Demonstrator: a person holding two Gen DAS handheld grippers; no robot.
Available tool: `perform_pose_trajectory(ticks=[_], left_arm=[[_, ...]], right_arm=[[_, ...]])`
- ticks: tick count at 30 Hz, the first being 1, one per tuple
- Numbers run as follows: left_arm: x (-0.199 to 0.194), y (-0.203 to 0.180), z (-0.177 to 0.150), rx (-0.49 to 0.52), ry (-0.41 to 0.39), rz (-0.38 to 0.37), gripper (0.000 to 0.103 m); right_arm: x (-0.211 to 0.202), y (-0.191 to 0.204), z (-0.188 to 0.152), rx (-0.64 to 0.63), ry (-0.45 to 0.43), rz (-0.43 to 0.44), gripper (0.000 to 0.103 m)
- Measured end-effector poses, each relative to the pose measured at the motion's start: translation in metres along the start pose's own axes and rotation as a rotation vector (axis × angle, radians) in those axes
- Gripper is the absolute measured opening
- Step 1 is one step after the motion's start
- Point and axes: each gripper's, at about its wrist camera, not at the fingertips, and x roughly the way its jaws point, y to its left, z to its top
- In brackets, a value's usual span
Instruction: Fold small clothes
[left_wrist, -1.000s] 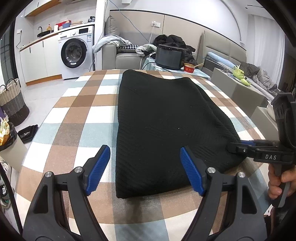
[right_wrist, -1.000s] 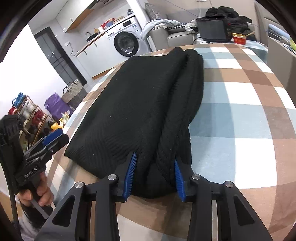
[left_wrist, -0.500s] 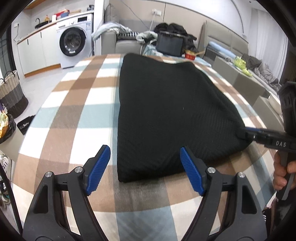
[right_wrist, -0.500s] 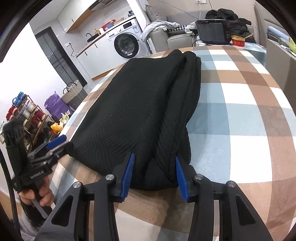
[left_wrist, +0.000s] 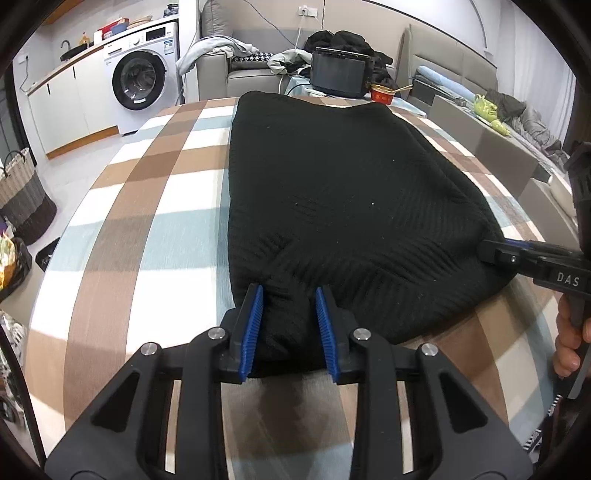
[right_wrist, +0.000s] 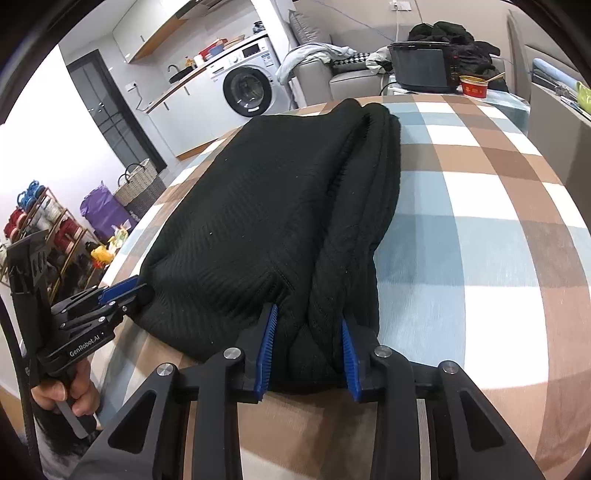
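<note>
Now both grippers bite the near edge of the black garment (left_wrist: 343, 199) lying on the checked tablecloth (left_wrist: 147, 229): the left gripper (left_wrist: 290, 328) has just been closing onto its corner, the right gripper (right_wrist: 306, 345) pinches the other, probably to lift the near end over for the next fold.

The right gripper (left_wrist: 495, 254) reads "DAS", the left gripper (right_wrist: 125, 295) apparently "GenRobot.AI".

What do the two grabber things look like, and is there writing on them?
Both are black plastic clamps with silver rivets and ribbed blue pads on the fingers. Seen from the side, the right gripper says "DAS" in white, and the left gripper says "GenRobot.AI". A black cable runs down beside the left gripper's handle. Each has a black handle below.
</note>
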Motion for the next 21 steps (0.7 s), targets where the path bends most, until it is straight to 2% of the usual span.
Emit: perform_pose_trajectory(ticks=[4, 7, 8, 9, 10, 11, 12, 14, 16, 17, 21], left_arm=[[0.005, 0.001, 0.009, -0.006, -0.003, 0.003, 0.027], [-0.001, 0.004, 0.009, -0.015, -0.028, 0.009, 0.032], [-0.003, 0.004, 0.008, -0.017, -0.035, 0.009, 0.042], [-0.007, 0.004, 0.007, -0.018, -0.050, 0.013, 0.056], [-0.012, 0.003, 0.006, -0.015, -0.075, 0.022, 0.063], [-0.017, 0.002, 0.004, -0.006, -0.101, 0.029, 0.076], [-0.023, 0.001, 0.003, 0.002, -0.126, 0.039, 0.084], [-0.038, -0.002, -0.001, 0.019, -0.189, 0.047, 0.085], [-0.047, -0.004, -0.004, 0.025, -0.222, 0.049, 0.093], [-0.053, -0.005, -0.004, 0.022, -0.247, 0.046, 0.101], [-0.072, -0.005, -0.007, 0.013, -0.334, 0.031, 0.102]], right_arm=[[0.004, -0.001, 0.007, -0.014, -0.003, -0.017, 0.033], [-0.005, 0.003, 0.003, -0.045, -0.031, -0.041, 0.047], [-0.009, 0.004, 0.001, -0.052, -0.047, -0.055, 0.051], [-0.014, 0.004, -0.001, -0.063, -0.065, -0.072, 0.062], [-0.019, 0.005, -0.004, -0.073, -0.083, -0.088, 0.076], [-0.026, 0.006, -0.006, -0.082, -0.106, -0.095, 0.085], [-0.031, 0.007, -0.008, -0.090, -0.125, -0.095, 0.087], [-0.044, 0.009, -0.013, -0.112, -0.174, -0.099, 0.097], [-0.054, 0.012, -0.017, -0.127, -0.225, -0.094, 0.102], [-0.060, 0.013, -0.018, -0.136, -0.250, -0.092, 0.102], [-0.071, 0.020, -0.018, -0.171, -0.296, -0.071, 0.103]])
